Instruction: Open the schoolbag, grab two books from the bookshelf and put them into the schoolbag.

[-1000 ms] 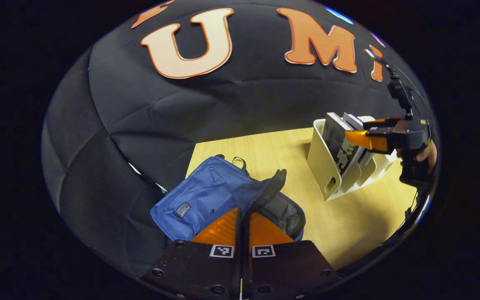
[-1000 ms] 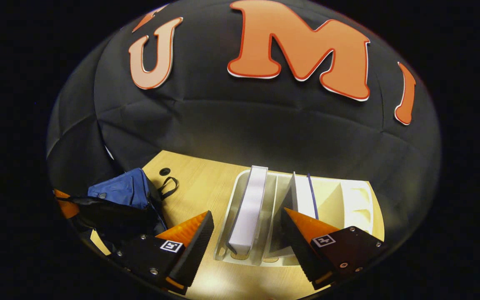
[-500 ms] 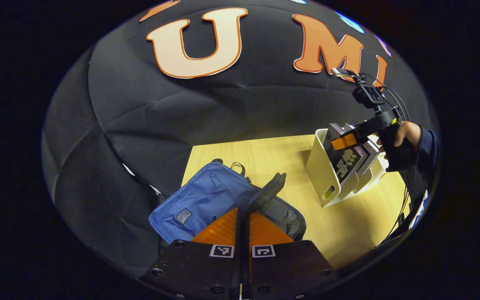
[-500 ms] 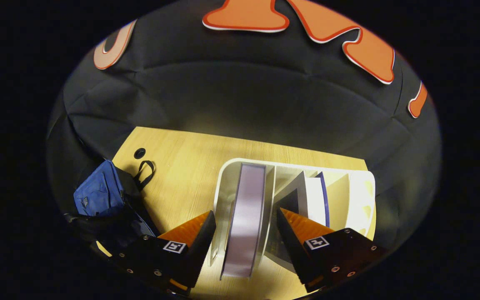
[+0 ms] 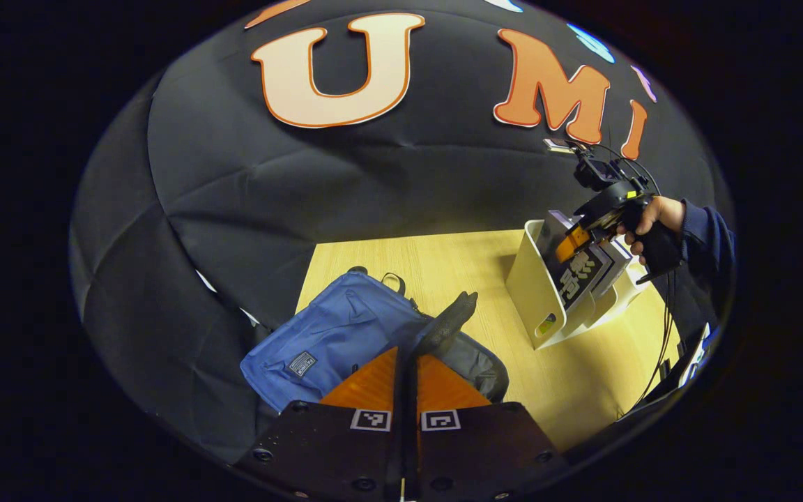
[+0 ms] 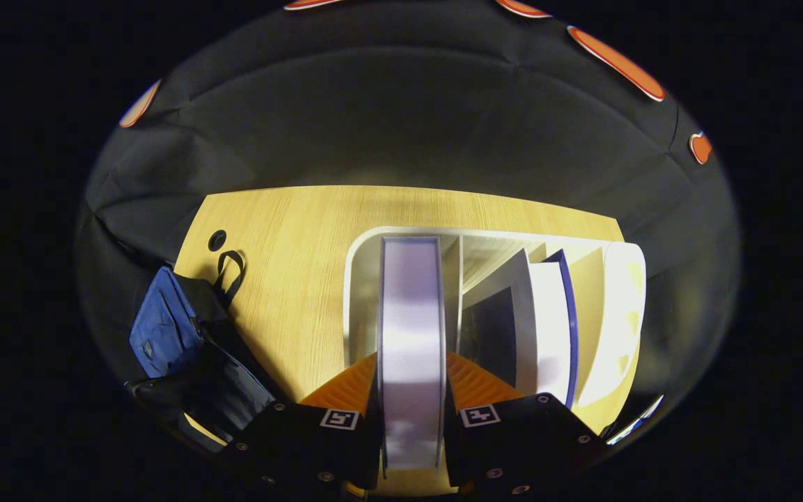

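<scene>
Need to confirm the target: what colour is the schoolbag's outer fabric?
Blue; the schoolbag shows best in the left gripper view.

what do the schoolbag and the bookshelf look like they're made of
The schoolbag looks like blue woven fabric, probably nylon or polyester: matte, creased, slumping. The bookshelf looks like white moulded plastic: smooth, rounded corners, thin walls with a cut-out; painted metal can't be ruled out.

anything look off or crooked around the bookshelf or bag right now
Nothing looks wrong. The second book leans sideways in the bookshelf, while the one in the right gripper stands straight. The schoolbag lies flat with its flap held up by the left gripper.
</scene>
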